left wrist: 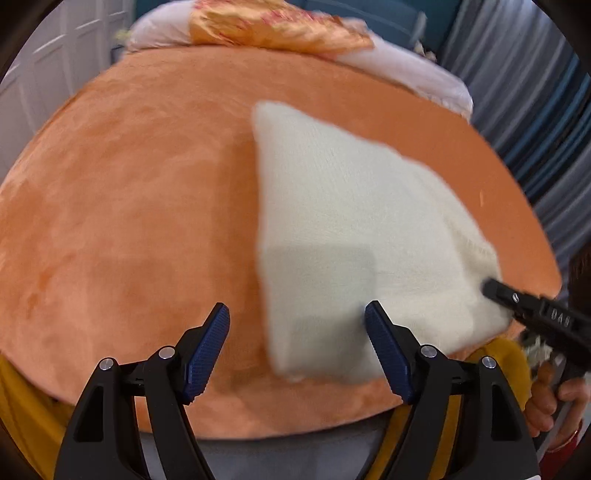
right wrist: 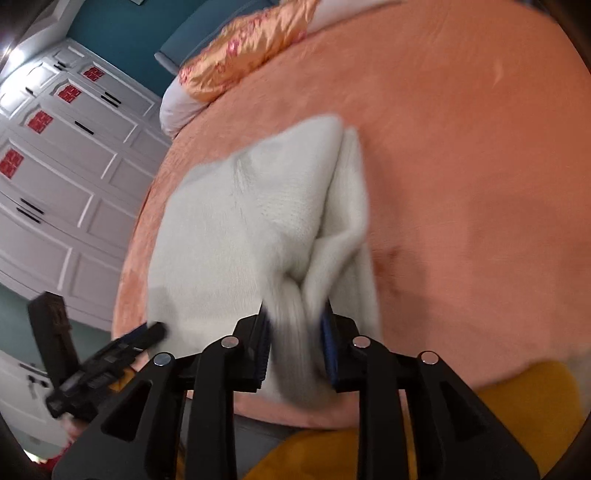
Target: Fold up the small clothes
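Observation:
A folded white knit garment [left wrist: 351,221] lies on the orange plush bedspread [left wrist: 129,203]. My left gripper [left wrist: 297,317] is open and empty, hovering over the garment's near left edge. My right gripper [right wrist: 295,325] is shut on a bunched near edge of the white garment [right wrist: 251,221], lifting a fold. The right gripper also shows in the left wrist view [left wrist: 517,302] at the garment's right corner. The left gripper shows in the right wrist view [right wrist: 147,334] at the garment's near left corner.
White pillows [left wrist: 406,66] and an orange satin cushion [left wrist: 273,26] lie at the head of the bed. A white wardrobe [right wrist: 55,177] stands left. Striped curtains [left wrist: 535,92] hang right. The person's yellow clothing [right wrist: 517,406] is at the near edge.

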Available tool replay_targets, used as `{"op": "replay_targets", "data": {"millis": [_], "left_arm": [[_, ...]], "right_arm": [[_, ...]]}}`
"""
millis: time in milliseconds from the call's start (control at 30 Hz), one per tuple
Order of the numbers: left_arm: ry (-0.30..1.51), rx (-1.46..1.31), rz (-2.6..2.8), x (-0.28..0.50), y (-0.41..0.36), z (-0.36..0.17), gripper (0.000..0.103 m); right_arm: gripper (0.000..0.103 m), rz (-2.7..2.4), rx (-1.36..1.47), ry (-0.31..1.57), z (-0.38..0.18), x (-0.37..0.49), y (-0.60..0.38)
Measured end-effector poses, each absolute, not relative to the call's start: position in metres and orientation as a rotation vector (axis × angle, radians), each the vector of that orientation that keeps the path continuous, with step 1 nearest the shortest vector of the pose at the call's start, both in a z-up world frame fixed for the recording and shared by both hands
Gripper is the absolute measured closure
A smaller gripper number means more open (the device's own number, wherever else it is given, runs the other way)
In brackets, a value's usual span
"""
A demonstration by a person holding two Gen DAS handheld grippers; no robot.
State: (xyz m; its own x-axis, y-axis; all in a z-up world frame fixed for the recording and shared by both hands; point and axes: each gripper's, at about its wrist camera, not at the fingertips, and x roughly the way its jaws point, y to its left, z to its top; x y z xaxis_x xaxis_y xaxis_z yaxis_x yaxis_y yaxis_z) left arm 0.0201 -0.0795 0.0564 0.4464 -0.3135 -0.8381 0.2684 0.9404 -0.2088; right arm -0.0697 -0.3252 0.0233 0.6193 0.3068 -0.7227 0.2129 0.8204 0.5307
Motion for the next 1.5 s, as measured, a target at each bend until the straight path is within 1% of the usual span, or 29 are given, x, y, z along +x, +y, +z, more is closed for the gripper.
{"op": "replay_targets", "data": {"millis": [100,200,233,267,333,400,500,533,700,733,767,800,833,867,967,1000,1067,1100,1133,1167,1200,1300,1367,1500], "left_arm": [[1.030,-0.070,-0.288,0.014,-0.041,0.066,0.029],[1.057,-0.126,-0.283,0.001,-0.025,0.066,0.029],[1.058,-0.134,-0.294,-0.003,-0.025,0.066,0.029],[1.057,-0.135,-0.315,-0.008,-0.029,0.066,0.029],[1.055,-0.095,-0.375,-0.017,-0.046,0.065,0.029],[1.054,0.014,-0.428,-0.026,-0.072,0.060,0.029],[1.023,0.191,-0.423,-0.031,-0.105,0.038,0.029],[1.020,0.211,-0.408,-0.030,-0.108,0.032,0.029],[1.063,0.176,-0.351,-0.005,-0.113,0.004,0.030],[1.057,0.176,-0.347,-0.003,-0.112,0.003,0.041],[1.048,0.162,-0.341,0.000,-0.107,0.004,0.052],[1.056,0.122,-0.368,0.004,-0.101,0.007,0.069],[1.064,0.081,-0.390,0.005,-0.096,0.009,0.080],[1.062,0.035,-0.403,0.007,-0.088,0.015,0.082],[1.023,0.009,-0.397,0.001,-0.076,0.033,0.088],[1.024,0.008,-0.397,-0.001,-0.073,0.034,0.090],[1.047,0.032,-0.400,-0.003,-0.072,0.025,0.091],[1.058,0.053,-0.395,-0.003,-0.073,0.017,0.092],[1.076,0.065,-0.386,-0.002,-0.074,0.010,0.093],[1.102,0.068,-0.371,-0.003,-0.075,0.001,0.094],[1.115,0.062,-0.365,-0.002,-0.072,-0.005,0.094],[1.139,0.027,-0.367,-0.002,-0.065,-0.004,0.094],[1.143,0.016,-0.367,-0.006,-0.058,0.003,0.095],[1.114,-0.011,-0.365,-0.016,-0.038,0.026,0.095]], "right_arm": [[0.079,0.006,0.558,0.894,0.041,-0.092,-0.317],[0.079,0.015,0.542,0.905,0.040,-0.100,-0.305],[0.075,-0.003,0.520,0.909,0.037,-0.103,-0.303],[0.069,-0.021,0.510,0.913,0.037,-0.100,-0.298],[0.069,-0.057,0.532,0.927,0.033,-0.092,-0.298],[0.069,-0.050,0.570,0.911,0.036,-0.091,-0.300],[0.069,-0.044,0.563,0.899,0.044,-0.092,-0.297],[0.068,-0.042,0.549,0.901,0.045,-0.091,-0.294],[0.055,-0.072,0.508,0.938,0.033,-0.081,-0.290],[0.052,-0.085,0.512,0.948,0.027,-0.078,-0.290],[0.054,-0.084,0.522,0.955,0.021,-0.074,-0.289],[0.060,-0.082,0.525,0.961,0.017,-0.071,-0.290],[0.079,-0.071,0.526,0.963,0.017,-0.067,-0.289],[0.089,-0.051,0.546,0.947,0.021,-0.065,-0.291],[0.091,-0.028,0.586,0.800,0.061,-0.073,-0.302],[0.091,-0.031,0.574,0.767,0.071,-0.075,-0.304],[0.092,-0.044,0.542,0.796,0.064,-0.071,-0.306],[0.092,-0.062,0.515,0.856,0.049,-0.065,-0.305],[0.092,-0.078,0.485,0.953,0.021,-0.058,-0.302],[0.091,-0.084,0.473,1.004,0.003,-0.056,-0.300],[0.091,-0.088,0.471,1.012,-0.005,-0.057,-0.298],[0.089,-0.096,0.489,0.986,0.007,-0.061,-0.300],[0.085,-0.098,0.487,0.988,0.013,-0.063,-0.301],[0.085,-0.120,0.476,0.936,0.037,-0.079,-0.300]]}}
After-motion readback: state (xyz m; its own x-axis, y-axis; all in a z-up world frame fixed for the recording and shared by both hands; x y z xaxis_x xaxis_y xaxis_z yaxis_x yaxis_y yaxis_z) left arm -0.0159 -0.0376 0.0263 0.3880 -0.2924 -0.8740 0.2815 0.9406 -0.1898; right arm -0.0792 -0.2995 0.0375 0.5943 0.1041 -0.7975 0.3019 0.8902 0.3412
